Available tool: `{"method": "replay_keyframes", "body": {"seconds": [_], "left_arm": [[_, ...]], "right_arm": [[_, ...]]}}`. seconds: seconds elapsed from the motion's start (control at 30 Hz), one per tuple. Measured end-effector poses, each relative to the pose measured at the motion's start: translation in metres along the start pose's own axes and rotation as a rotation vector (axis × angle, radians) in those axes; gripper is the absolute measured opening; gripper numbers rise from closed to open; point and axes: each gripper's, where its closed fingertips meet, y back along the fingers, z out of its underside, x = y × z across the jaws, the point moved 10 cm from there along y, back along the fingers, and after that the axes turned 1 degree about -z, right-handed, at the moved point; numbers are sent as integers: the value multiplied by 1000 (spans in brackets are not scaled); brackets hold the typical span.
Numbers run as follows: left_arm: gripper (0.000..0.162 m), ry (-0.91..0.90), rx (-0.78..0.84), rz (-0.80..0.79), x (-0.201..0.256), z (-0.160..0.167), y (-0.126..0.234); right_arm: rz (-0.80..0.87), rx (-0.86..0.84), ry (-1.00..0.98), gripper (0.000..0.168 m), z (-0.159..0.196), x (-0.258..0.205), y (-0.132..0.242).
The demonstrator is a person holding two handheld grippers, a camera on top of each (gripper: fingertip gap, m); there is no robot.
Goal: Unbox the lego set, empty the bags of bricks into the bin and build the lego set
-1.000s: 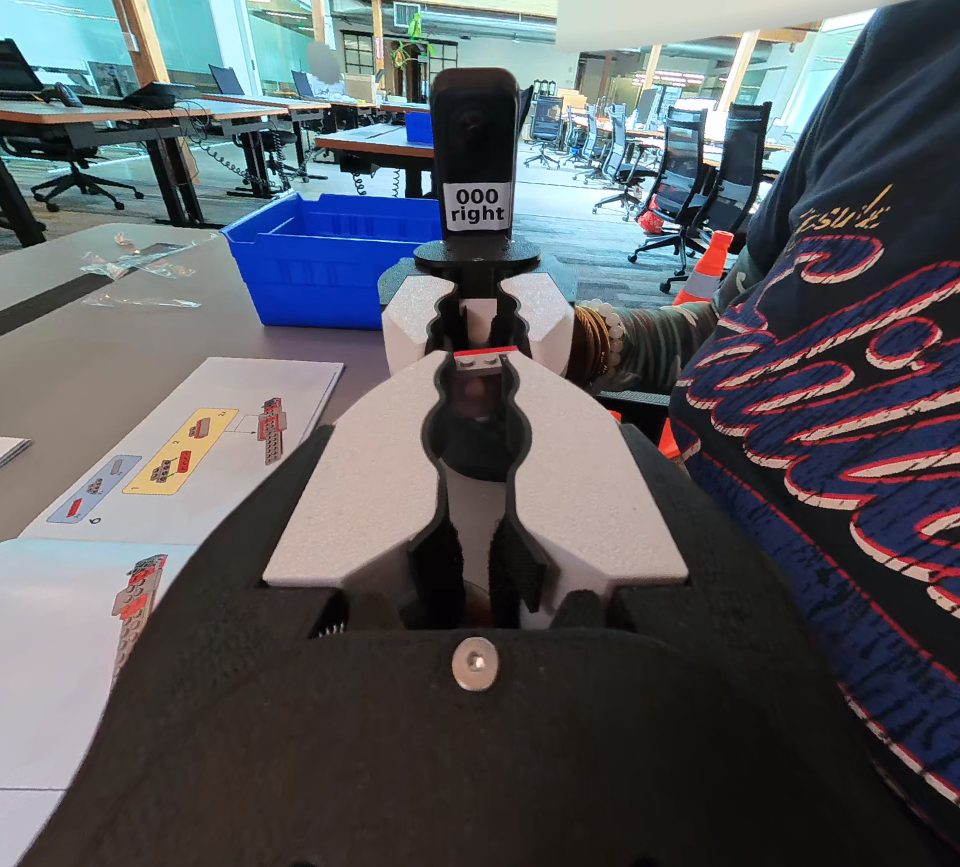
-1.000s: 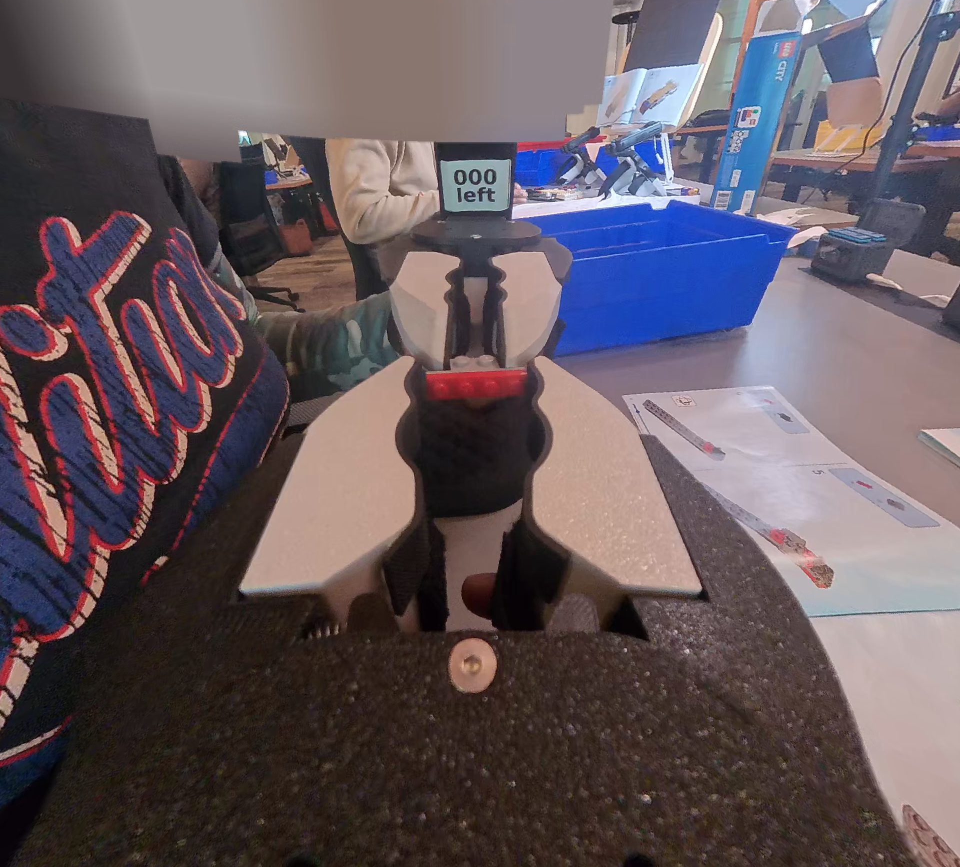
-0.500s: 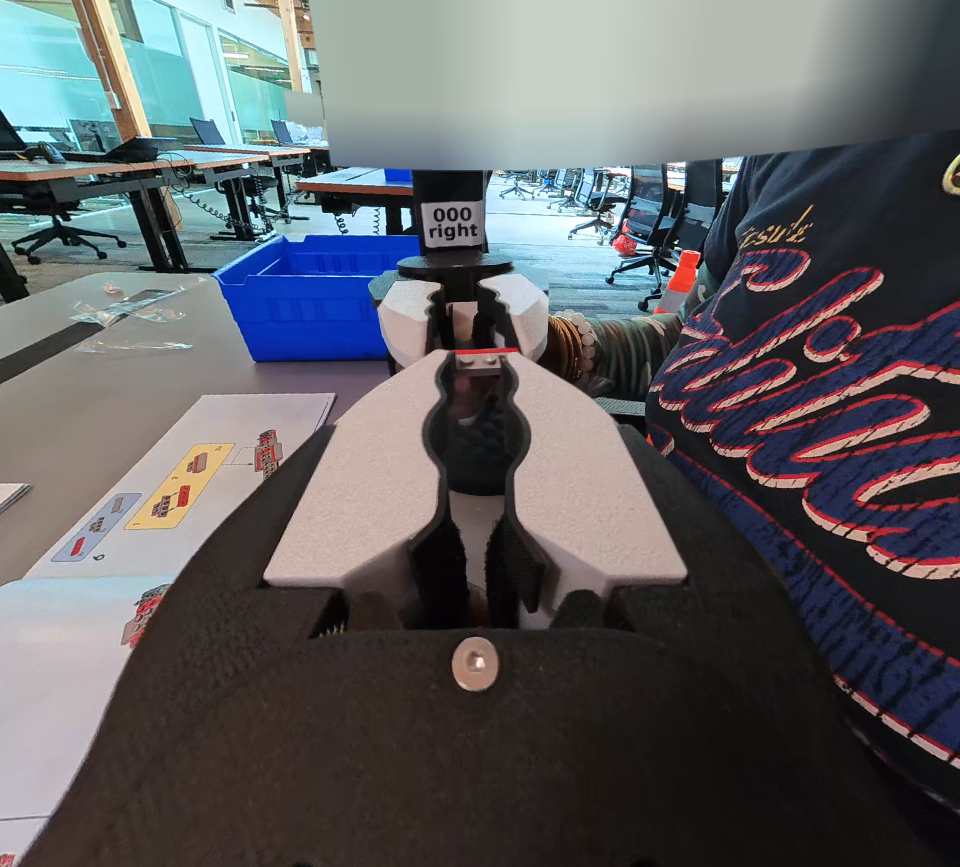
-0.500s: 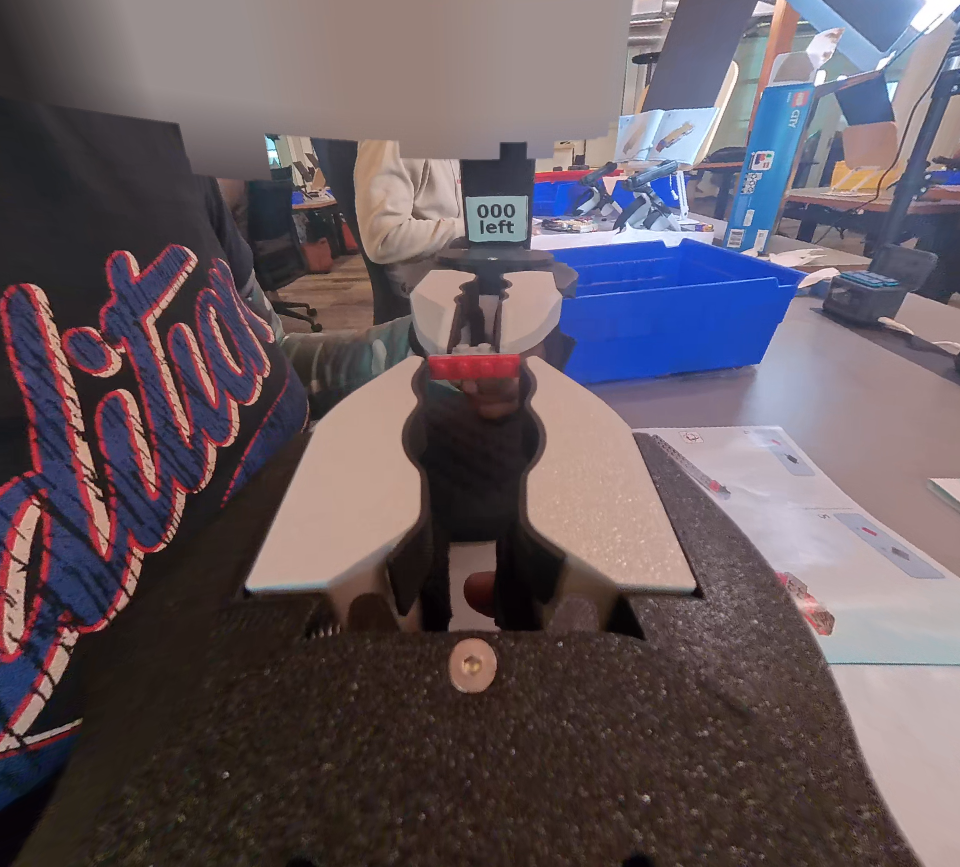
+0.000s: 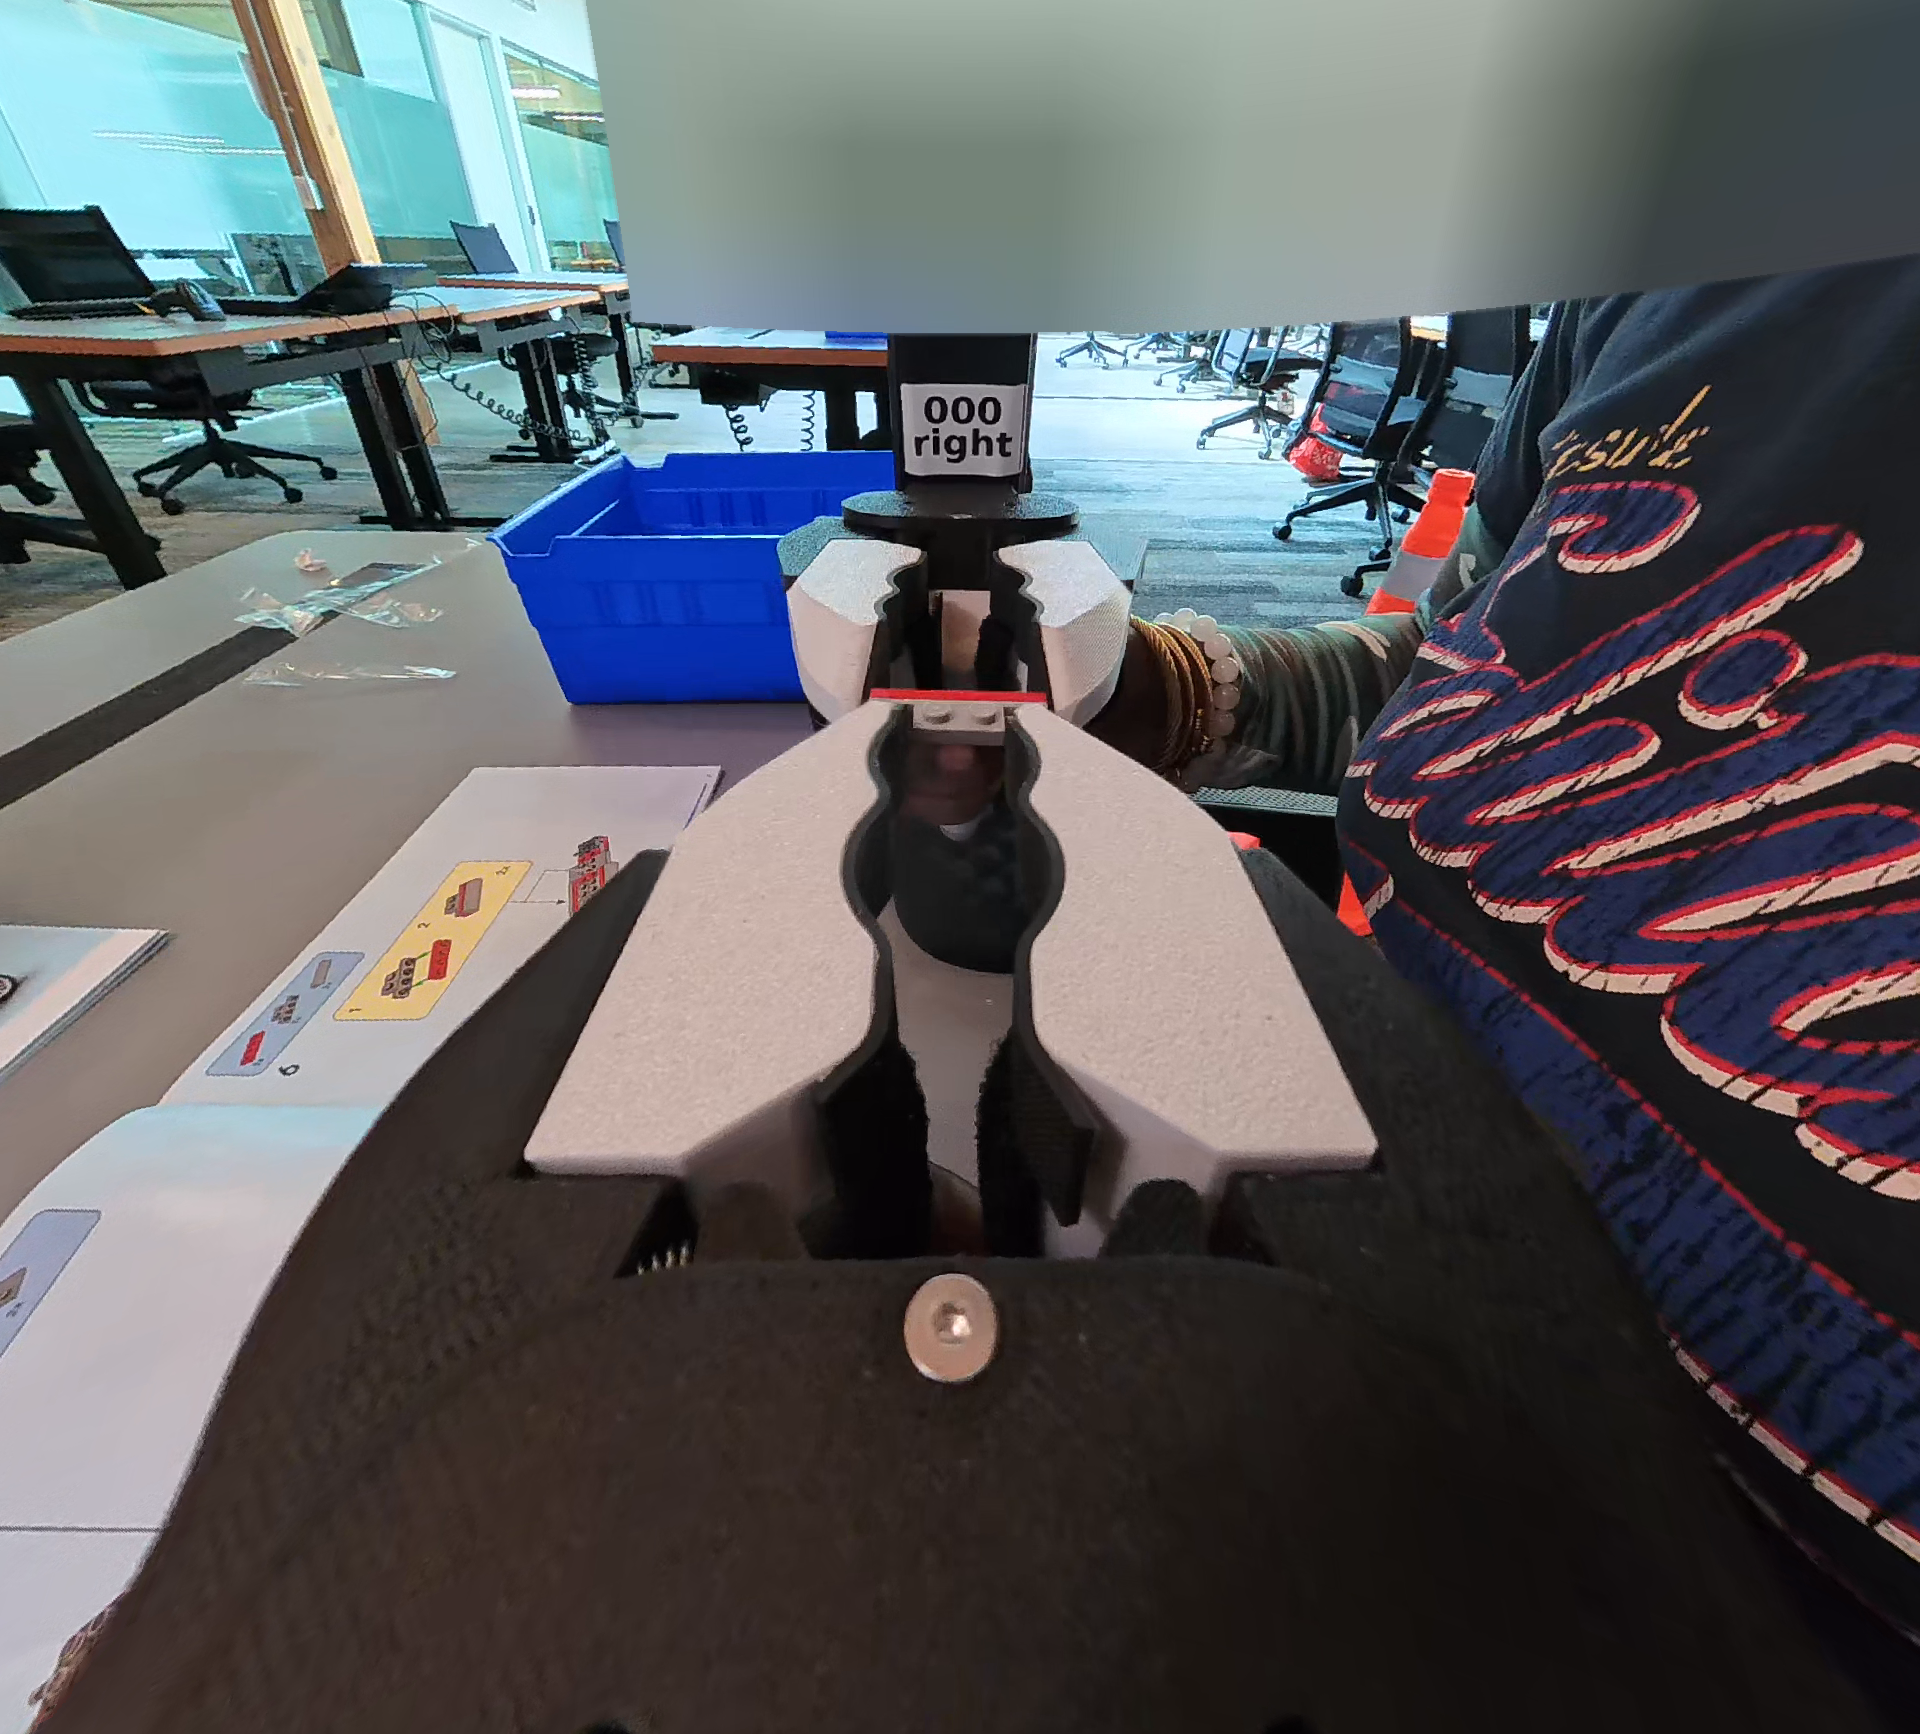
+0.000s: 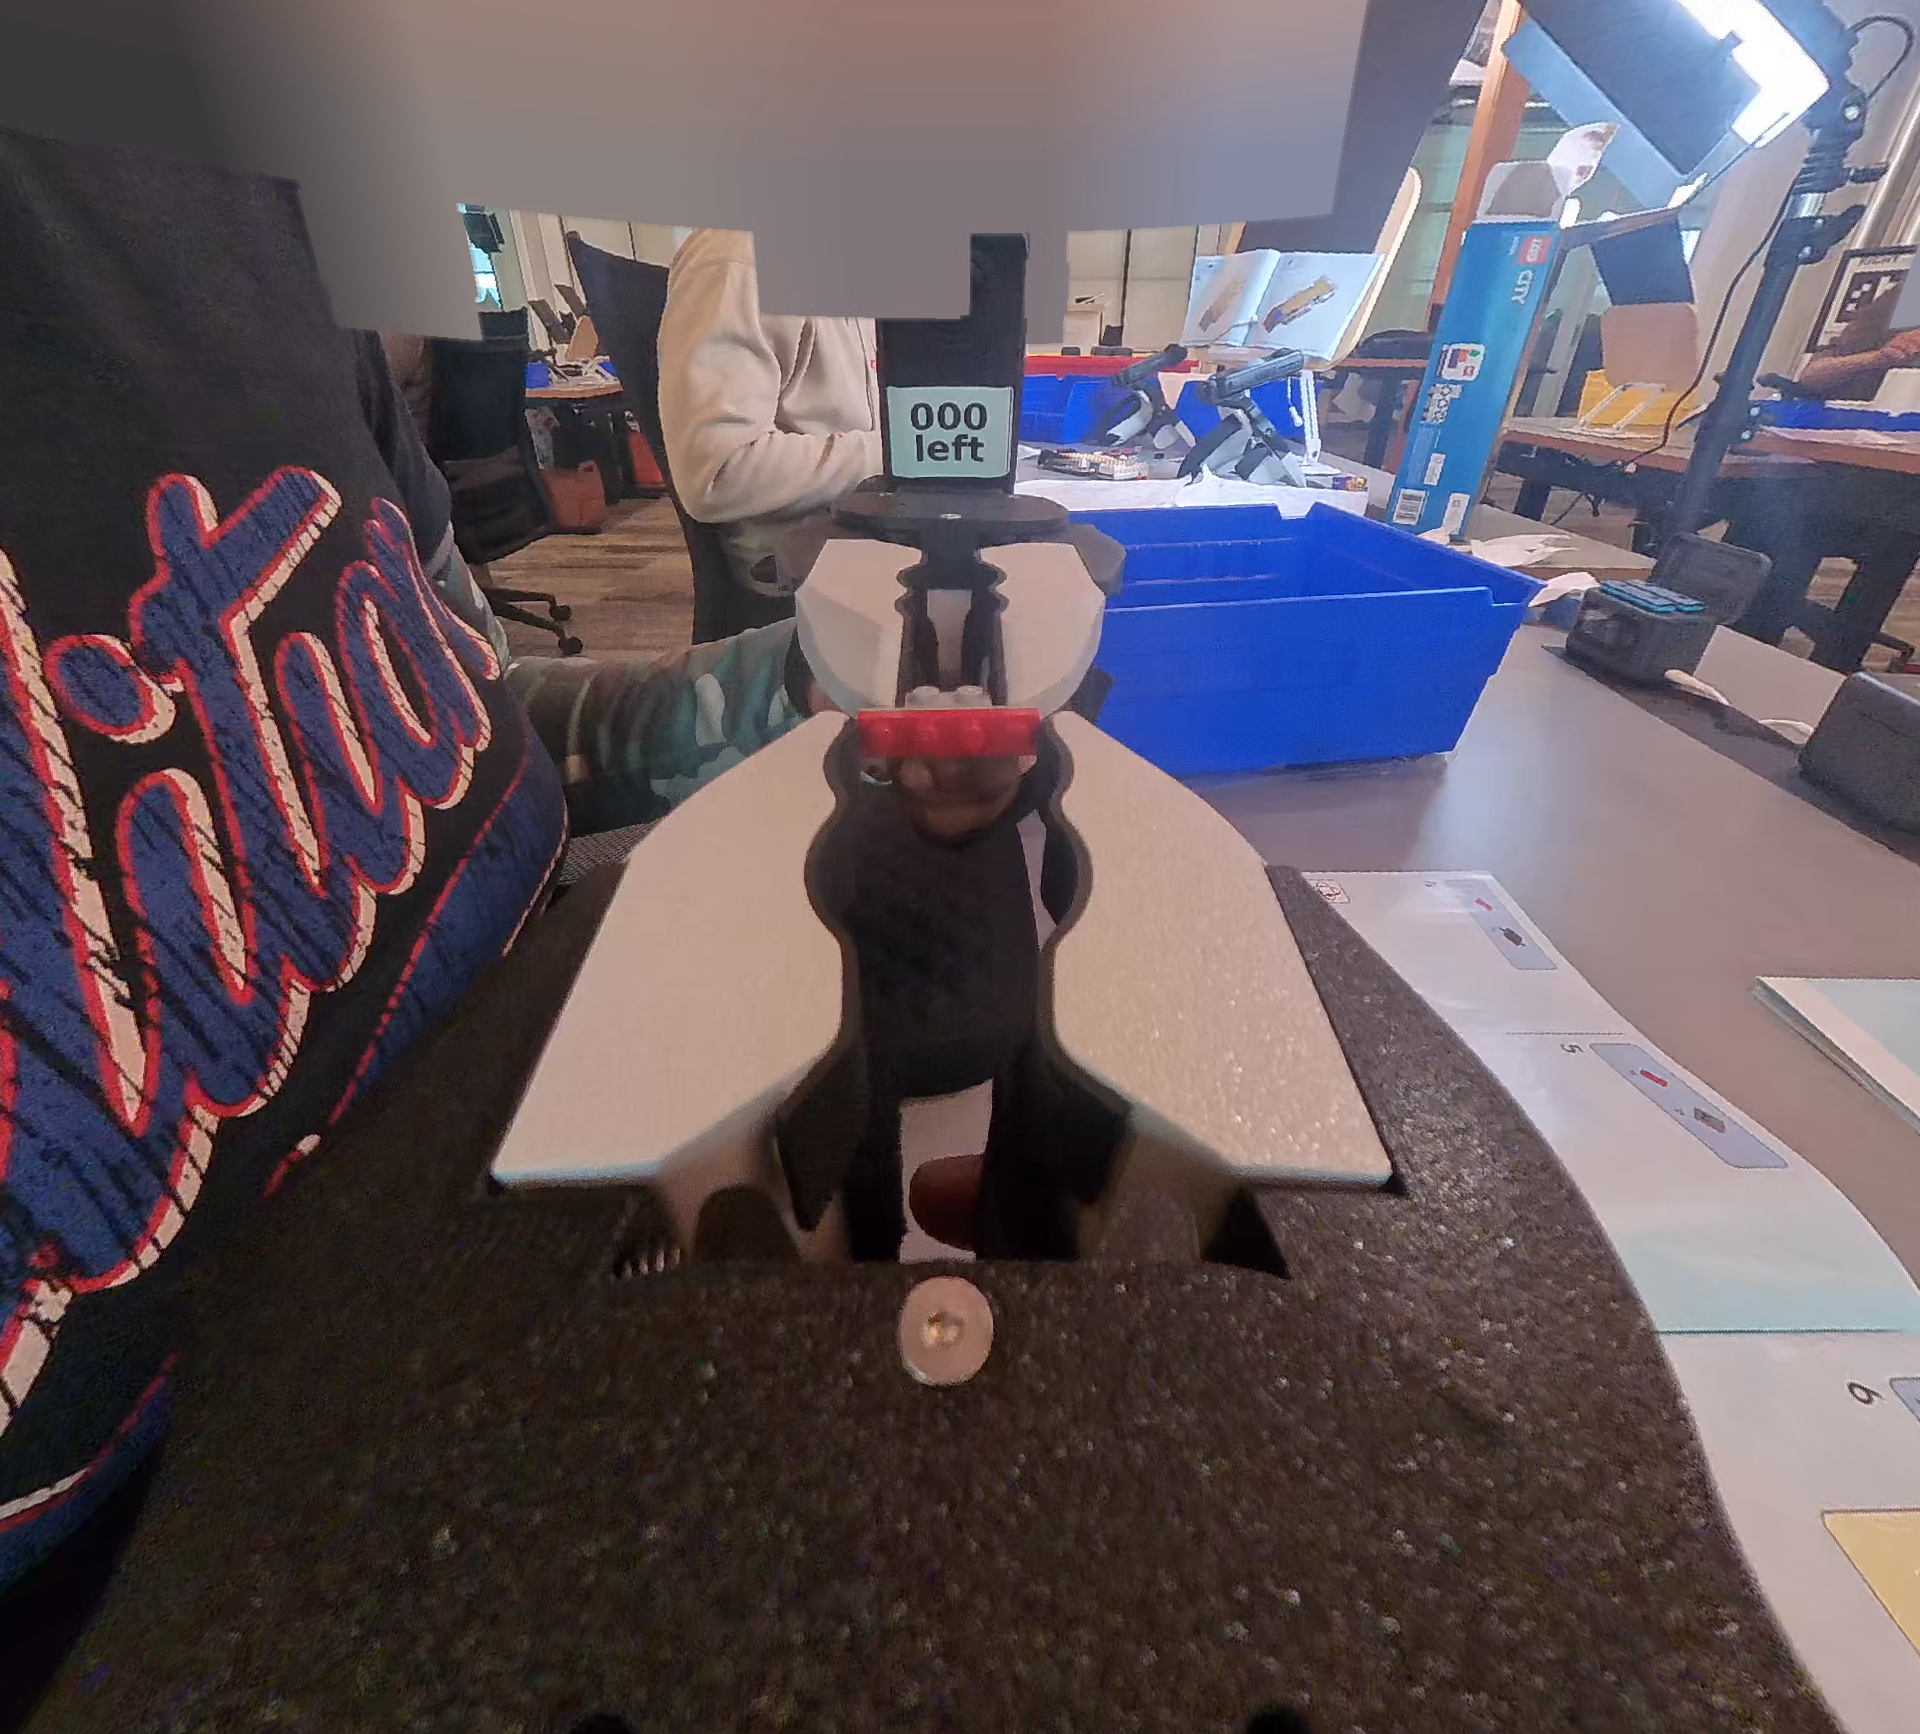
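**Two pieces mated in mid-air**

The grey piece (image 5: 958, 724) is clamped by the left gripper (image 5: 956, 734), the red plate (image 6: 948, 734) by the right gripper (image 6: 948, 749), tip to tip above the table (image 5: 312, 749). If studs are misaligned, a piece could be popped loose and dropped beside the blue bin (image 5: 665, 604).

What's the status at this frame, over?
Left tongs shut on grey brick. Right tongs shut on red plate. Pieces meeting tip to tip, above table. Nothing between.
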Motion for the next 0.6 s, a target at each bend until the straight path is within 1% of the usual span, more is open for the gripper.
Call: {"method": "replay_keyframes", "body": {"seconds": [0.37, 0.6], "left_arm": [[16, 47, 11, 13, -1, 3, -1], [16, 100, 26, 28, -5, 11, -4]], "right_arm": [[-5, 1, 9, 32, 2, 1, 1], [2, -15, 7, 33, 7, 3, 4]]}}
